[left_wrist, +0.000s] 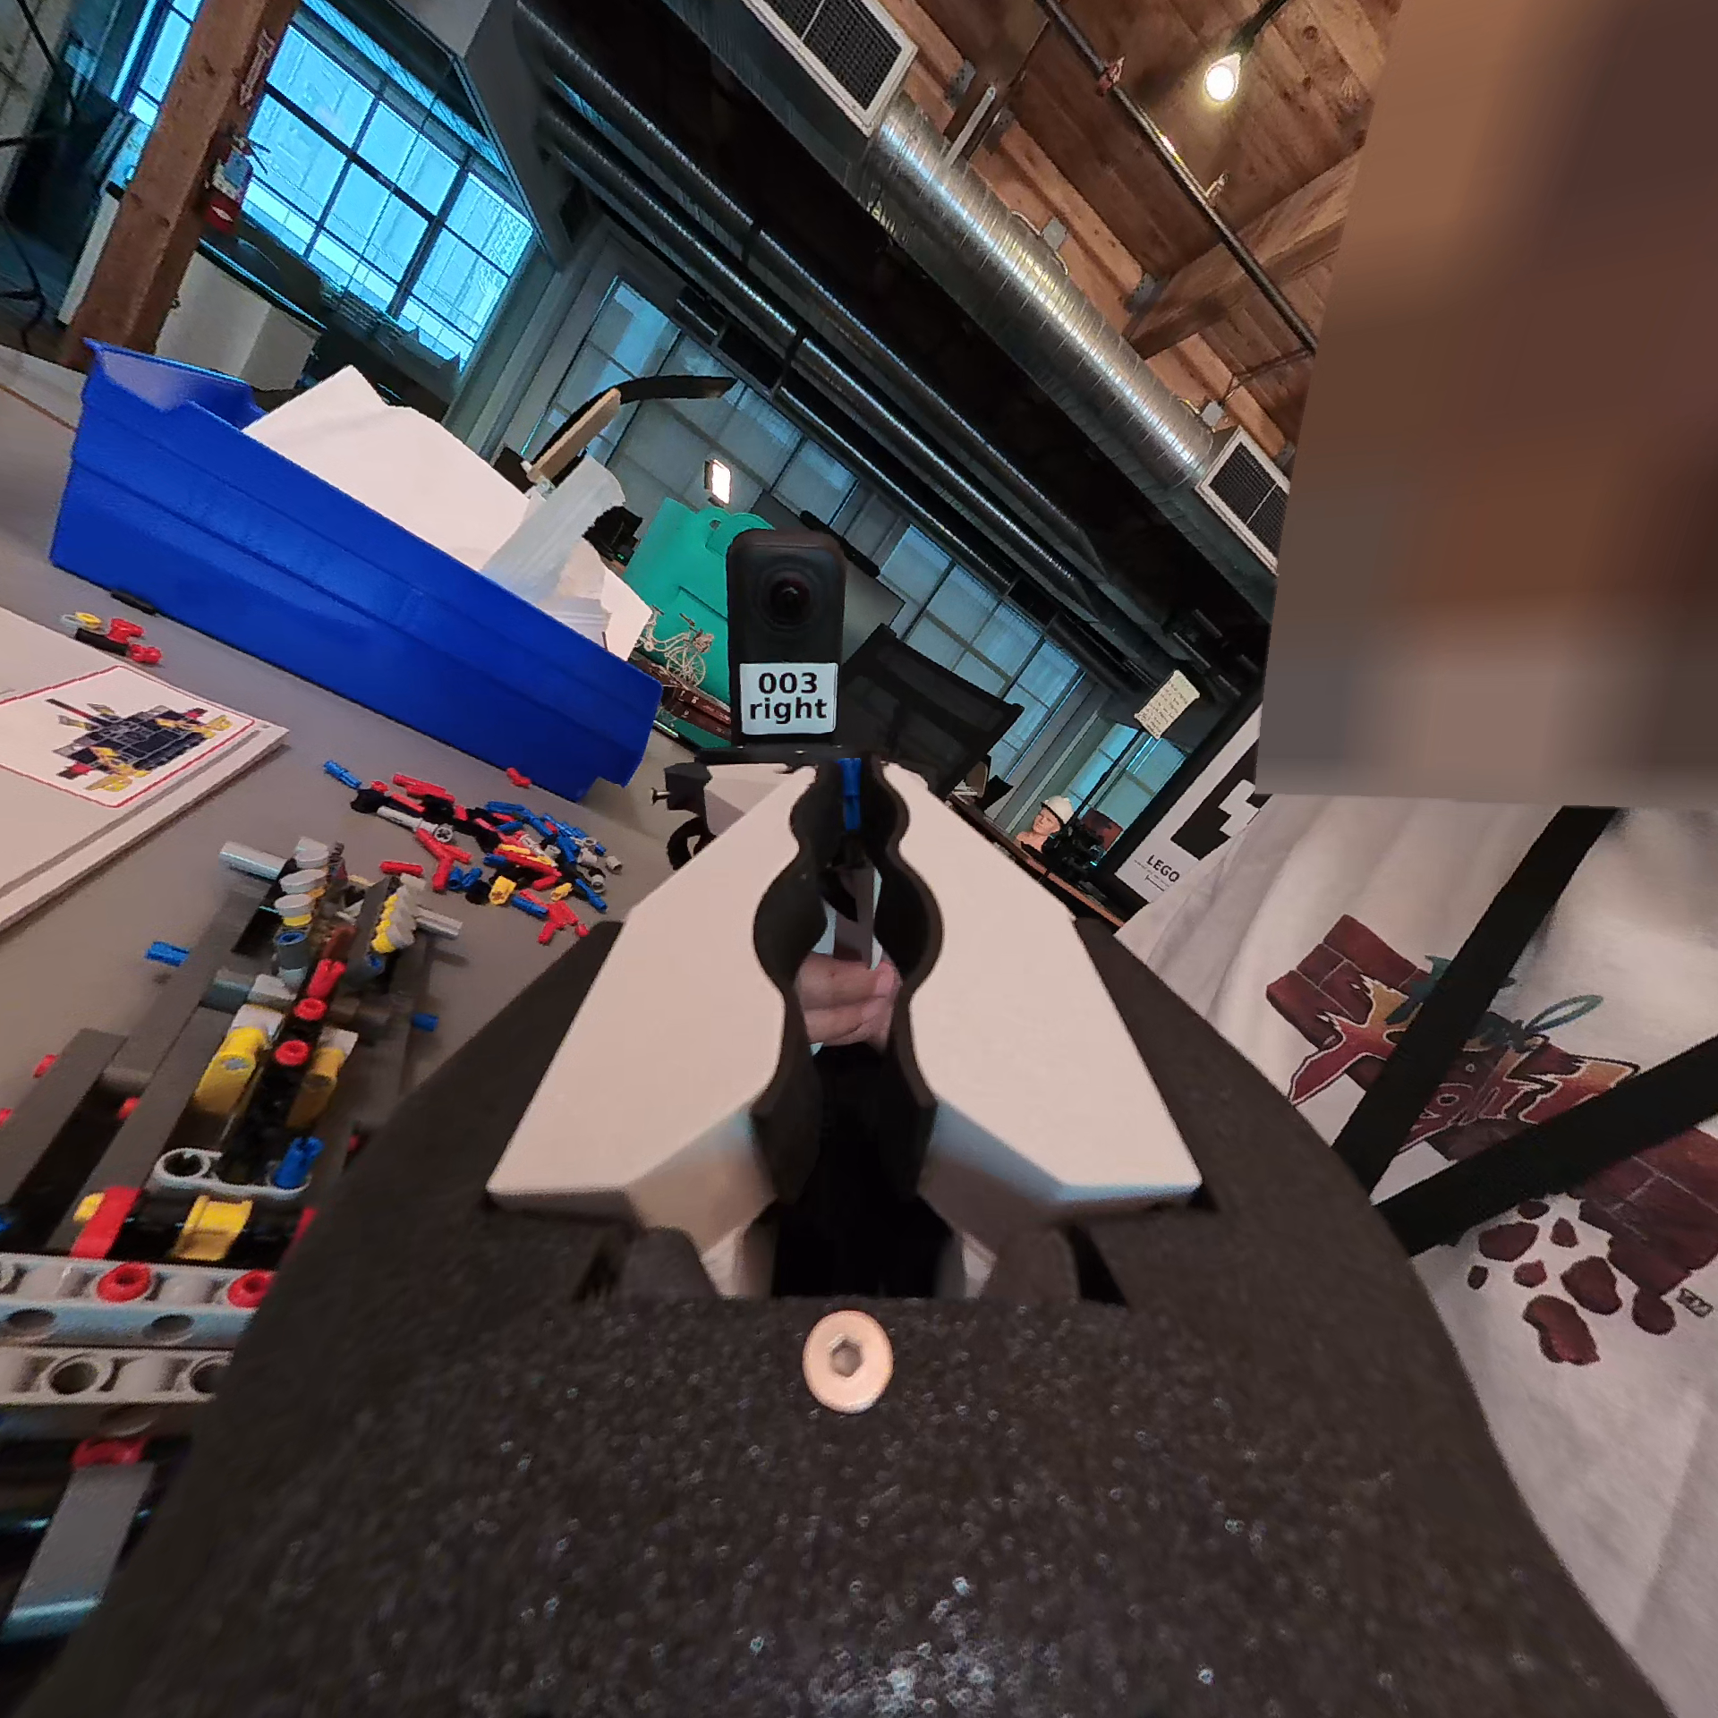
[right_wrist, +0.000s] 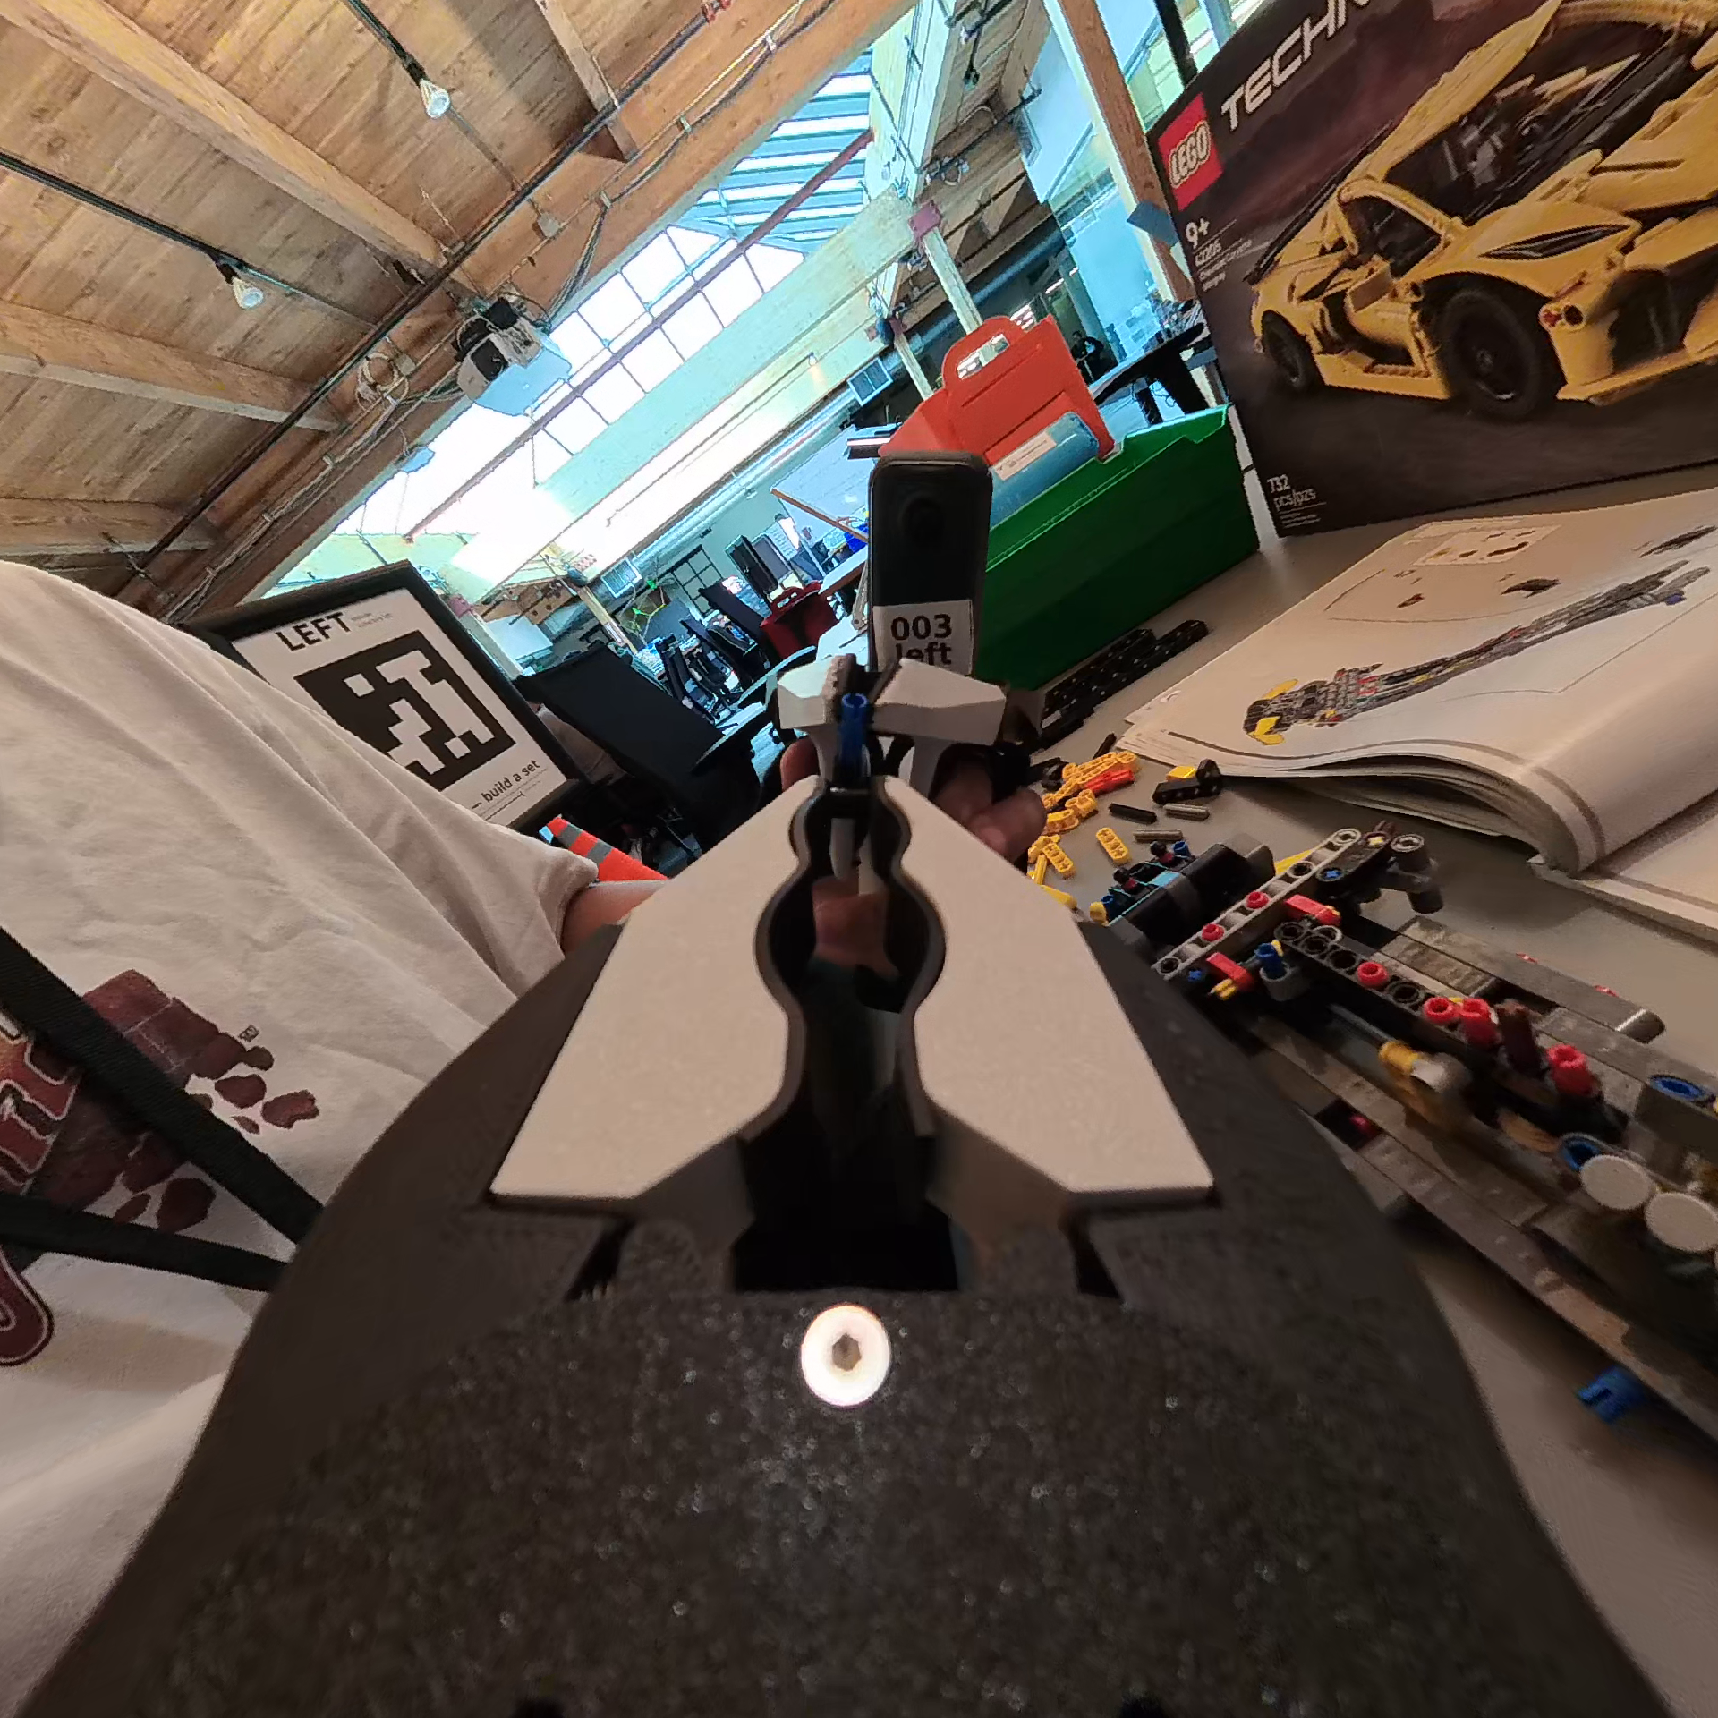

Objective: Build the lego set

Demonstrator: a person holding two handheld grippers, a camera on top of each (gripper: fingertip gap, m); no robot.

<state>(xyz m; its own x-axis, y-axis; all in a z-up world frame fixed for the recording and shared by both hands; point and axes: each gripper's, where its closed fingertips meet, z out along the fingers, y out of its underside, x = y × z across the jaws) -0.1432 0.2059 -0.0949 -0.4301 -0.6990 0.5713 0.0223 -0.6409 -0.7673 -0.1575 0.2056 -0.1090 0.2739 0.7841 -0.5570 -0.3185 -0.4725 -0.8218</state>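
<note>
Two claws are meeting tip to tip in the air above the desk's near edge, in front of a person's white shirt (left_wrist: 1487, 1023). Between the tips a blue pin (left_wrist: 848, 790) is standing upright, joined to a small black-and-white piece (left_wrist: 860, 906). The left claw (left_wrist: 846, 818) is closing on that small assembly, its fingers nearly touching at the tips. The right claw (right_wrist: 848, 809) is also pinching it from the opposite side; which part each one is gripping is hard to tell.

Down on the desk (left_wrist: 390, 734), the long half-built model (right_wrist: 1394, 1013) is lying close beside both claws, studded with red, yellow and blue pins. Loose parts (left_wrist: 493, 855) are scattering just beyond it, with a yellow heap (right_wrist: 1083, 799) near the open manual (right_wrist: 1450, 688). Farther out, a blue bin (left_wrist: 353, 595) is lining one side, and a green bin (right_wrist: 1116, 548) and the set's box (right_wrist: 1450, 251) are standing along the far edge. Bare desk is showing between the parts and the blue bin.
</note>
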